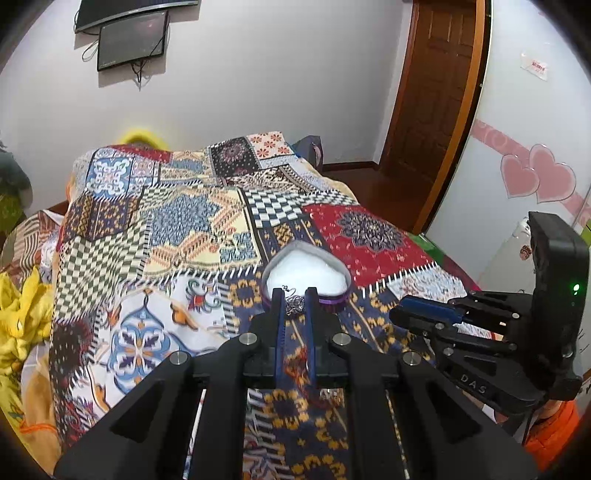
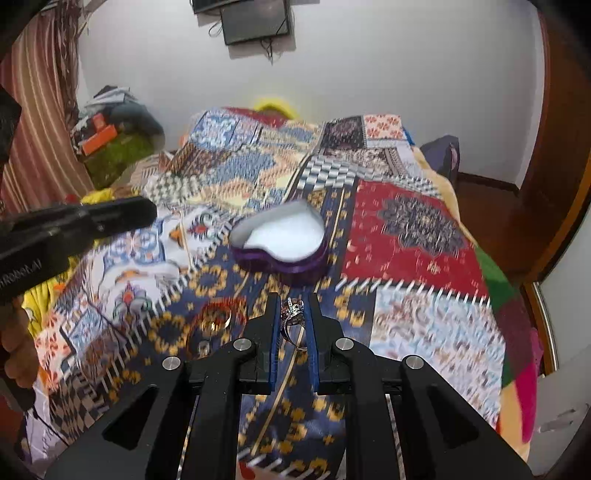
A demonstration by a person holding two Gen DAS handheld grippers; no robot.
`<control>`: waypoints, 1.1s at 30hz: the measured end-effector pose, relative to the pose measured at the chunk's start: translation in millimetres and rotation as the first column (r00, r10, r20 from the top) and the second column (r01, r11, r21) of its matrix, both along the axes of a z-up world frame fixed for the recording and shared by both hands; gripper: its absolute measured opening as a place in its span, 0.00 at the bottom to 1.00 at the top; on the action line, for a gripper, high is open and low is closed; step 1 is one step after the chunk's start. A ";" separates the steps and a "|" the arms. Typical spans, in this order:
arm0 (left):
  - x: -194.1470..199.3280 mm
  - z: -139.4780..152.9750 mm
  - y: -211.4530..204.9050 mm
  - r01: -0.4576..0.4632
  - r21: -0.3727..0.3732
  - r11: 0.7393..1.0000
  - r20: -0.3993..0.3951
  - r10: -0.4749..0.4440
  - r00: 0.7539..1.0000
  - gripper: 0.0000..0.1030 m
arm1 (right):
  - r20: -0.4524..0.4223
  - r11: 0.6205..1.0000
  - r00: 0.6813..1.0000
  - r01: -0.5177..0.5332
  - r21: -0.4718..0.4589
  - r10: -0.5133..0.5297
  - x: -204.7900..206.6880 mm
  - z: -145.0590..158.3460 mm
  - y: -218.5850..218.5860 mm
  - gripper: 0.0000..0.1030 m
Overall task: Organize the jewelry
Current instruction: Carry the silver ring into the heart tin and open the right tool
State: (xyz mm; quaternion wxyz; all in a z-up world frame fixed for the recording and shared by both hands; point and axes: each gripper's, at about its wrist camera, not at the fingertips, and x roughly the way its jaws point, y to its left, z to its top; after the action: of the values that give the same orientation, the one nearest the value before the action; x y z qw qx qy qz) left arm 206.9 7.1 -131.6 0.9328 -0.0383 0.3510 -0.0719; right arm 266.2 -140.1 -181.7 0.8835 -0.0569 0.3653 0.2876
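Note:
A purple heart-shaped box point(image 1: 334, 297) with a white lining lies open on the patterned bedspread point(image 1: 177, 236); it also shows in the right wrist view point(image 2: 295, 266). My left gripper point(image 1: 294, 301) is shut on a silver earring point(image 1: 294, 305) just in front of the box's near rim. My right gripper point(image 2: 293, 312) is shut on a silver ring point(image 2: 291, 314) with a jewelled top, held short of the box. A gold ring point(image 2: 216, 322) lies on the bedspread left of the right gripper.
The bed's right edge drops to a wooden floor by a brown door point(image 1: 436, 92). Yellow cloth point(image 1: 22, 314) lies at the bed's left. The right gripper's body point(image 1: 491, 332) is at the right in the left wrist view. A screen point(image 2: 255, 20) hangs on the wall.

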 end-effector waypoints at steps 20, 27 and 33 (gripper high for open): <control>69.4 -8.9 4.7 0.045 -0.045 0.998 -0.016 -0.046 0.999 0.08 | 0.031 0.998 0.999 -0.009 0.057 0.008 58.9 14.2 24.2 0.11; 91.5 -27.3 9.8 0.066 -0.089 0.994 -0.075 -0.073 0.994 0.08 | -0.055 0.996 0.996 -0.059 0.064 0.063 77.6 -2.0 31.4 0.11; 106.3 -44.7 10.2 0.084 -0.100 0.991 -0.126 -0.096 0.987 0.08 | -0.099 0.995 0.991 -0.091 0.050 0.095 87.6 -12.2 36.8 0.11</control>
State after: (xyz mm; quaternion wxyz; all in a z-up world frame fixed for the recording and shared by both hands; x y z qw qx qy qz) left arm 313.3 17.3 -176.3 0.9008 -0.0713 0.4088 -0.1278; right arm 353.8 -103.3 -193.9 0.8506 -0.0394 0.4000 0.3392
